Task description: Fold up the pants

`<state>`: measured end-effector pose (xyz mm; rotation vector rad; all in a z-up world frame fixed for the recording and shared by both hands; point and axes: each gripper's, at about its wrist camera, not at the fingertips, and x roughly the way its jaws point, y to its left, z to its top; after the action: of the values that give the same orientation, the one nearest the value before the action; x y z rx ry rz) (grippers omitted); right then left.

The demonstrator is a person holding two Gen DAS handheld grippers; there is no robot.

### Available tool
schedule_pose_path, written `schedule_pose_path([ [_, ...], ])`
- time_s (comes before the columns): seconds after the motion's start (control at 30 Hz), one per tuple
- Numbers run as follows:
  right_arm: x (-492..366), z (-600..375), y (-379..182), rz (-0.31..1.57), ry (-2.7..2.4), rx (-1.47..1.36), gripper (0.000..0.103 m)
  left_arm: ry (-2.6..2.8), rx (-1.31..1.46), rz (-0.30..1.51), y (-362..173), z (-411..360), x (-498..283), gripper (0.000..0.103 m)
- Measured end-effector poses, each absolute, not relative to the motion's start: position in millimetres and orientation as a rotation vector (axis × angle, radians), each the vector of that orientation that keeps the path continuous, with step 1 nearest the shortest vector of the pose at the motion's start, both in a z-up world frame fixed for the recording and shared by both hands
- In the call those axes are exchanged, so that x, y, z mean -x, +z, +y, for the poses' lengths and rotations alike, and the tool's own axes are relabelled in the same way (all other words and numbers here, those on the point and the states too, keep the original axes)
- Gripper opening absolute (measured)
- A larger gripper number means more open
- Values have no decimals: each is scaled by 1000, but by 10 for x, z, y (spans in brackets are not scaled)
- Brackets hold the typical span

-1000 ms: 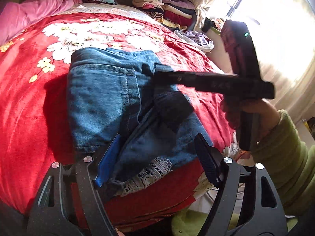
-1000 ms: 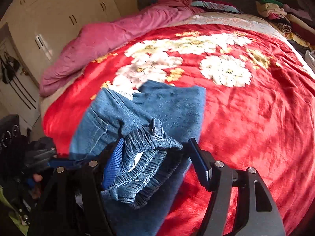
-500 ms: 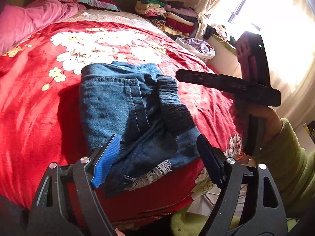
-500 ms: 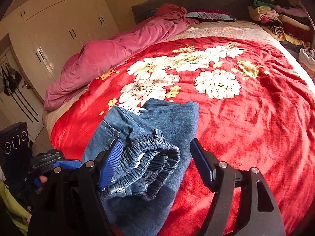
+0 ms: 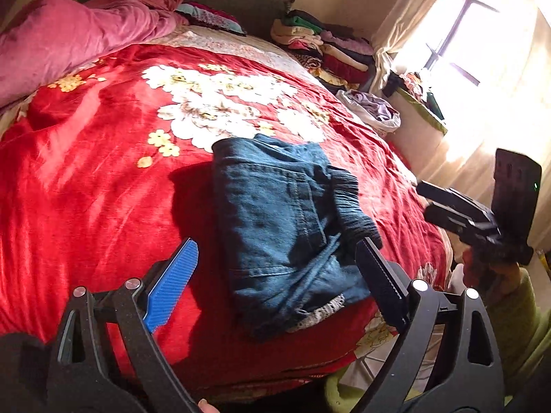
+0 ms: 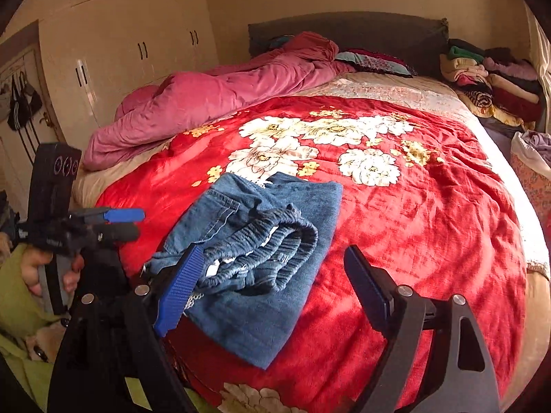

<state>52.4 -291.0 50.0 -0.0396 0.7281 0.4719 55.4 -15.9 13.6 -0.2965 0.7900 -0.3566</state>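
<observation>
Folded pants (image 5: 286, 227) lying mid-frame on red blanket (image 5: 86, 206). Left gripper (image 5: 275, 275), low in frame, jaws just opened wide, nothing pinched. Right gripper (image 6: 272, 275) likewise spread, just opened, clear of the denim.

Blanket (image 6: 430, 227) open around pants (image 6: 261, 258); quilt (image 6: 213, 103) behind.
</observation>
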Motion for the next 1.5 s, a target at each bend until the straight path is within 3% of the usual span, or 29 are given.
schedule_pose_path([
  [0.2,-292,-2534,401,732,592,166,83,-276,336,813,122,136,-675,86],
  [0.3,-203,-2250,365,720,675,243,82,-280,327,819,132,151,-765,75],
  [0.47,-150,-1820,267,716,786,365,64,-322,339,876,66,87,-1054,53],
  [0.53,-155,-1699,221,713,799,433,57,-337,328,890,62,21,-1171,50],
  [0.63,-195,-1548,162,710,813,546,50,-362,308,909,52,-98,-1329,50],
  [0.77,-272,-1358,45,699,838,699,50,-378,269,950,-69,-244,-1479,50],
  [0.9,-325,-1216,-154,709,876,804,32,-379,264,999,-263,-314,-1586,50],
  [0.93,-344,-1216,-175,725,900,784,22,-378,265,1003,-288,-312,-1604,50],
  [1.0,-353,-1247,-169,747,929,751,16,-383,266,1004,-292,-318,-1625,50],
  [1.27,-151,-1535,-305,805,967,707,10,-397,292,984,-317,-297,-1636,53],
  [1.43,-174,-1540,-368,828,938,597,11,-388,282,970,-293,-312,-1608,53],
  [1.5,-163,-1535,-347,828,937,600,16,-386,279,966,-284,-319,-1596,53],
])
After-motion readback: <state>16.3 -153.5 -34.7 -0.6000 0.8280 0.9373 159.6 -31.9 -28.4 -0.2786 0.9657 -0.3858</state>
